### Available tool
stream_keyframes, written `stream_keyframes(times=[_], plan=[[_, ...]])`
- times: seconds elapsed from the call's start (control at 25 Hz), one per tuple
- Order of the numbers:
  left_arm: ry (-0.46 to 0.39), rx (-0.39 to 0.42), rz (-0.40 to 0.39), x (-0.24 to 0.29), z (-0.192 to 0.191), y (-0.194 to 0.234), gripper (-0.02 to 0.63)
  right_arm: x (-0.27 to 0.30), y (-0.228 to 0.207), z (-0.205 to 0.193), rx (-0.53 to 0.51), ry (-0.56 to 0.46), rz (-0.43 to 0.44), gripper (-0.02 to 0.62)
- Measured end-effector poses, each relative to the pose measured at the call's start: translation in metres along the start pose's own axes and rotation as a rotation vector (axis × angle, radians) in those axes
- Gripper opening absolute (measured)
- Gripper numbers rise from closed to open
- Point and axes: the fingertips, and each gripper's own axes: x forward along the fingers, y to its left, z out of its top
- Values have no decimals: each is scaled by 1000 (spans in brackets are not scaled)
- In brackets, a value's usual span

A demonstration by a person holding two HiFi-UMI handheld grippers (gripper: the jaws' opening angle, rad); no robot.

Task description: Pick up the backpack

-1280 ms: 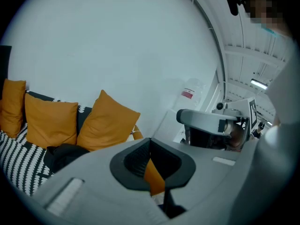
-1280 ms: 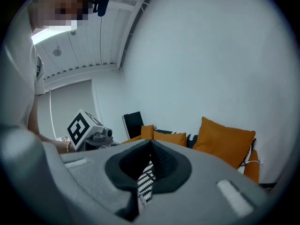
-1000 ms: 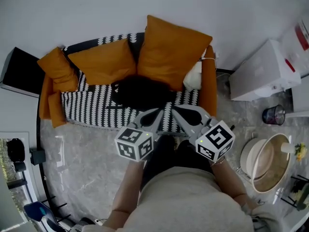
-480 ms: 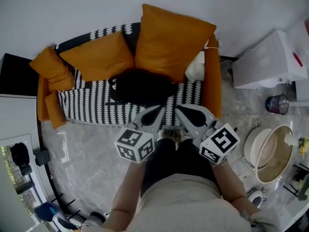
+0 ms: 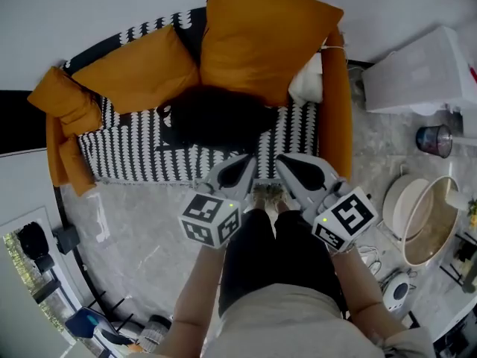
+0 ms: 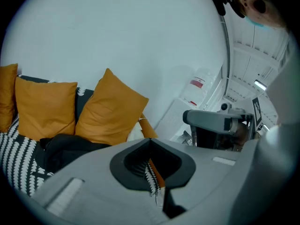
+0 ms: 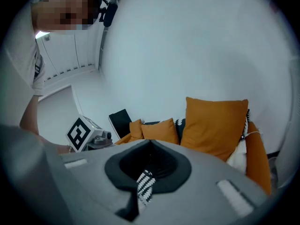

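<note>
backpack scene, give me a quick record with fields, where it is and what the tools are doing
backpack: black, lying on the sofa seat in front of the orange cushions
sofa: black and white patterned seat, orange arms
left tool: jaws together, empty, at the sofa's front edge, above the floor
right tool: jaws together, empty, beside the left tool
contact: neither tool touches the backpack
task state: backpack not yet picked up
</note>
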Motion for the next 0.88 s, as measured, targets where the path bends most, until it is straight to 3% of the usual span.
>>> stream_keyframes(times=[0.64, 0.88], plan=[[83, -42, -28, 51, -79, 51, 9, 35, -38, -104, 118, 64, -65, 0], [69, -66, 18, 65, -102, 69, 9, 41, -49, -137, 150, 75, -90, 0]])
